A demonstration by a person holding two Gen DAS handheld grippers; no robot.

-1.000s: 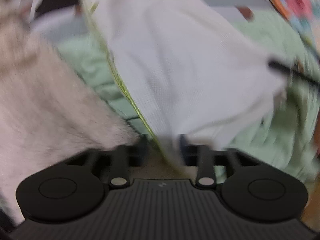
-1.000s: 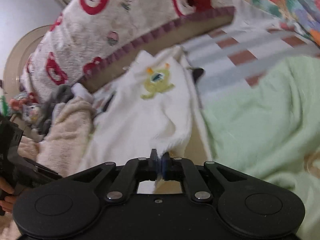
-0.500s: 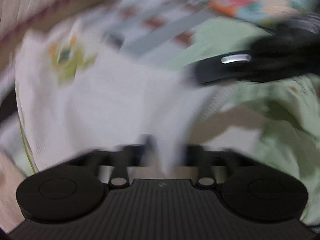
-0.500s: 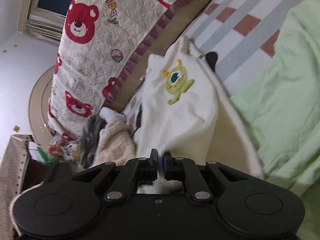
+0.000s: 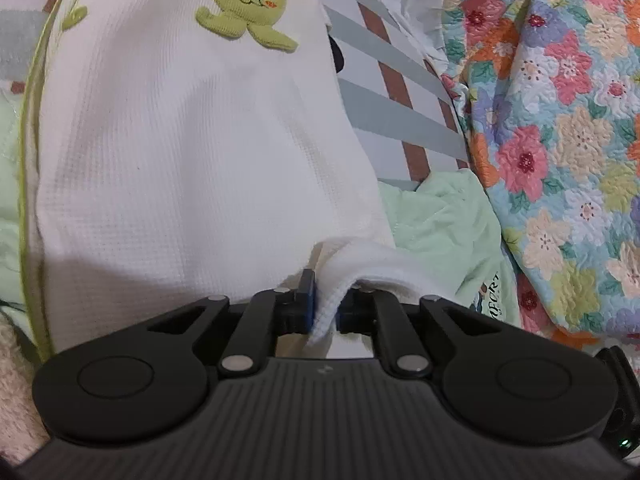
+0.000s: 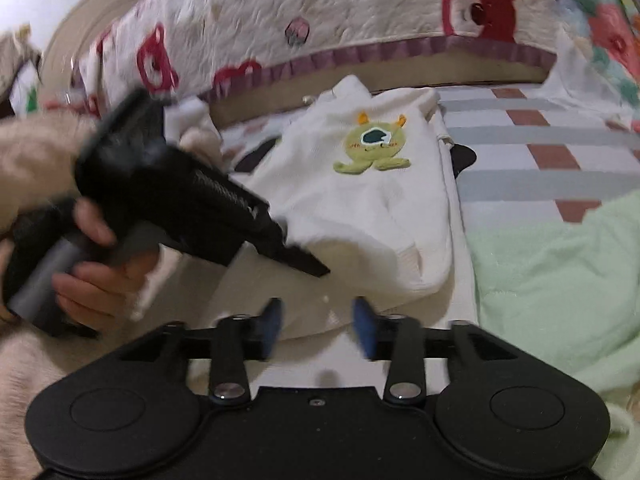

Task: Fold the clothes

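Note:
A white waffle-knit garment (image 5: pixel 180 152) with a green monster patch (image 5: pixel 244 4) lies on the bed; it also shows in the right wrist view (image 6: pixel 360 200). My left gripper (image 5: pixel 325 304) is shut on a bunched hem of the garment. In the right wrist view the left gripper (image 6: pixel 316 268) reaches in from the left onto the garment's near edge. My right gripper (image 6: pixel 318 320) is open and empty, just short of the garment's near edge.
A light green blanket (image 6: pixel 560 280) lies on the right, a striped sheet (image 6: pixel 540 148) behind it. A floral quilt (image 5: pixel 560 120) is on the far right. A bear-print quilt (image 6: pixel 320 20) hangs at the back. Fluffy beige cloth (image 5: pixel 16 380) lies at left.
My right gripper has opened and let go of the garment, which now lies flatter on the bed. My left gripper has swung over and still holds the hem.

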